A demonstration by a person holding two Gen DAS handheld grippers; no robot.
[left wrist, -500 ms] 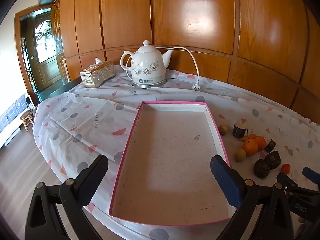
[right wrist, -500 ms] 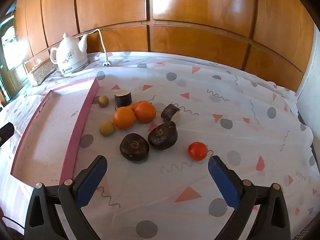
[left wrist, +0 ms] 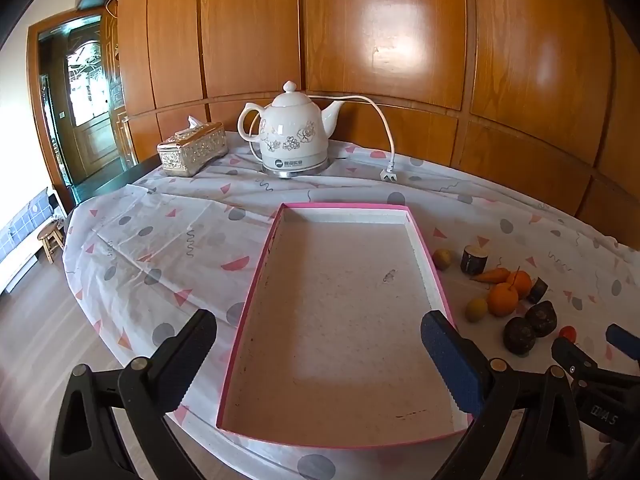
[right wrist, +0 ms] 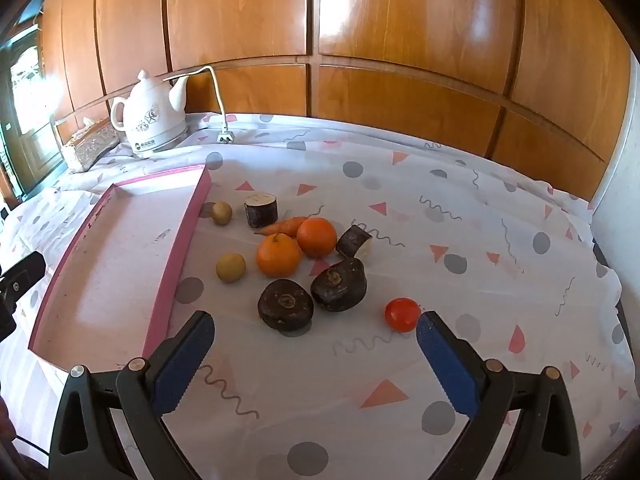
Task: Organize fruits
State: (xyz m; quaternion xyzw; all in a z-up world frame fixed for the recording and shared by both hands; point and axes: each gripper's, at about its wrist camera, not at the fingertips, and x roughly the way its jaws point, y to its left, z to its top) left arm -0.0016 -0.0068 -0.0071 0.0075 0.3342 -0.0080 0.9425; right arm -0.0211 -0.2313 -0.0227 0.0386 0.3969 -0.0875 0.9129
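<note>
A shallow pink-rimmed tray (left wrist: 264, 264) (right wrist: 168, 276) lies empty on the patterned tablecloth. Right of it sits a cluster of produce: two oranges (right wrist: 278, 254) (right wrist: 317, 237), two small yellowish fruits (right wrist: 231, 267) (right wrist: 221, 213), two dark round fruits (right wrist: 285, 304) (right wrist: 339, 285), a red tomato (right wrist: 402, 313), a small carrot (right wrist: 286, 226) and two dark cut pieces (right wrist: 261, 210) (right wrist: 353, 241). My left gripper (left wrist: 318, 354) hangs open over the tray's near end, holding nothing. My right gripper (right wrist: 314, 354) stands open just short of the dark fruits and tomato, empty.
A white floral kettle (left wrist: 294, 132) with a loose cord and plug (left wrist: 389, 176) stands at the back by the wood-panelled wall. A gold tissue box (left wrist: 192, 154) sits to its left. The table's rounded edge drops to the floor at the left.
Both views show almost the same scene; the right gripper has crept slightly closer to the fruit, and the left gripper has barely shifted.
</note>
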